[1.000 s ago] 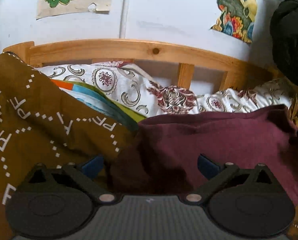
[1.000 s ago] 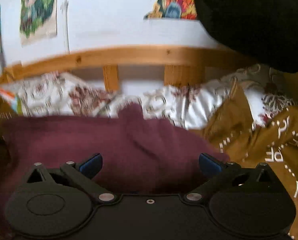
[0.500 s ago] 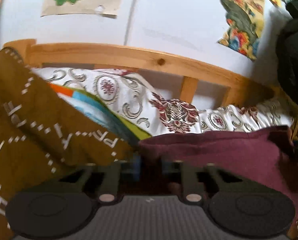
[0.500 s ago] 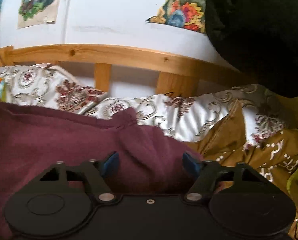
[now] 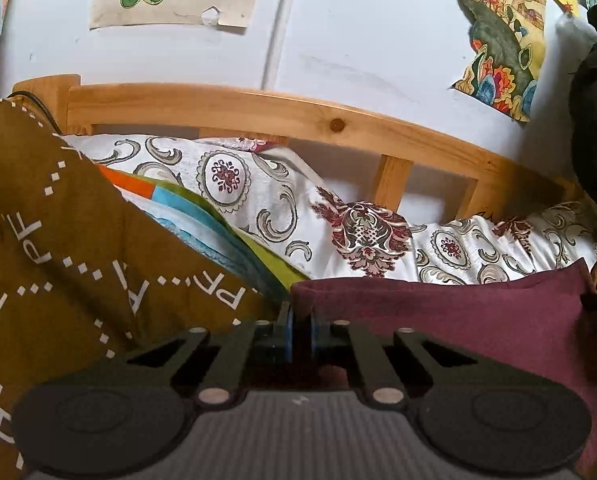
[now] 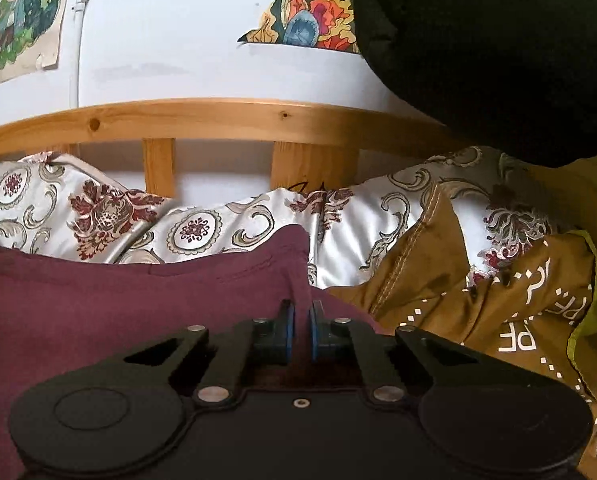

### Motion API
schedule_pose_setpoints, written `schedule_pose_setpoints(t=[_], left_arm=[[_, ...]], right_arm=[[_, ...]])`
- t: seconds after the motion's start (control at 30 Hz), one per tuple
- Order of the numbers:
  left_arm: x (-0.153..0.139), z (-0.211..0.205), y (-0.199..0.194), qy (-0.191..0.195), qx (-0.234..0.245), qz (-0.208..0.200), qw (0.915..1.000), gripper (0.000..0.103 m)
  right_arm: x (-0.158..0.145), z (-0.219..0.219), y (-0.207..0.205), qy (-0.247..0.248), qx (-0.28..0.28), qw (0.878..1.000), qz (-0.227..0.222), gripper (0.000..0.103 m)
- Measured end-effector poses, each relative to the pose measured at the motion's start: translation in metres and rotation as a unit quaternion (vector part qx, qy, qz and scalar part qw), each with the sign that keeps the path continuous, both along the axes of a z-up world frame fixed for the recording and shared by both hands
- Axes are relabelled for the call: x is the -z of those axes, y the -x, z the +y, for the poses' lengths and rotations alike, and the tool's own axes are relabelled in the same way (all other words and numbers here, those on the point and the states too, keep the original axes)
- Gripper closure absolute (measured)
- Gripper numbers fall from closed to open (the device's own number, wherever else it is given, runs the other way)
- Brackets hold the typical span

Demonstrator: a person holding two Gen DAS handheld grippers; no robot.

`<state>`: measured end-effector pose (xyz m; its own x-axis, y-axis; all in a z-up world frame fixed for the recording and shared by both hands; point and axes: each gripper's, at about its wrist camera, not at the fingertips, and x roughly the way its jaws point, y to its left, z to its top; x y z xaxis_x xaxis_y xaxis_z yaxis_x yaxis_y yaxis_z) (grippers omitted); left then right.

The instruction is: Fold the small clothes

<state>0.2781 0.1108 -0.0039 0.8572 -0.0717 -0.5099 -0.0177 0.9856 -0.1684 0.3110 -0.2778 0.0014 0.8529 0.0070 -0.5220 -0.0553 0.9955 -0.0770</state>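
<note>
A maroon garment (image 5: 438,320) lies across the bed in front of both grippers. My left gripper (image 5: 298,320) is at the garment's left corner, its blue pads (image 5: 287,328) shut on the cloth edge. In the right wrist view the same maroon garment (image 6: 118,300) fills the left half. My right gripper (image 6: 301,320) is at its right end, its jaws closing on a raised fold of the cloth that stands between the pads (image 6: 313,328). What is under the garment is hidden.
A brown bedspread (image 5: 58,280) with white letters lies on the left and also on the right (image 6: 498,320). Patterned pillows (image 5: 278,208) lean on the wooden headboard (image 5: 258,108). A black bulky thing (image 6: 498,40) hangs at the upper right.
Both grippers went from wide open to closed on the maroon garment, the left first, then the right. The left view shifted a little and shows more of the wall.
</note>
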Motion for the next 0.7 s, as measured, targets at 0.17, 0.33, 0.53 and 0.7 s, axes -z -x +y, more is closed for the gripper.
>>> schedule_pose_setpoints(t=[0.17, 0.33, 0.53, 0.7], left_arm=[[0.001, 0.003, -0.002, 0.004, -0.017, 0.015, 0.9997, 0.063], [-0.003, 0.012, 0.003, 0.032, -0.033, 0.006, 0.9989, 0.024], [-0.009, 0.011, 0.016, 0.03, -0.057, -0.011, 0.9978, 0.001], [-0.008, 0.004, 0.032, -0.002, -0.054, 0.005, 0.9985, 0.001]], right_arm=[[0.001, 0.0, -0.001, -0.001, 0.007, 1.0, 0.003, 0.063], [0.0, -0.006, 0.003, 0.004, 0.029, 1.0, 0.0, 0.025], [0.003, -0.013, 0.031, 0.01, 0.037, 0.999, -0.012, 0.001], [0.008, -0.013, 0.068, 0.037, -0.005, 0.999, -0.009, 0.001]])
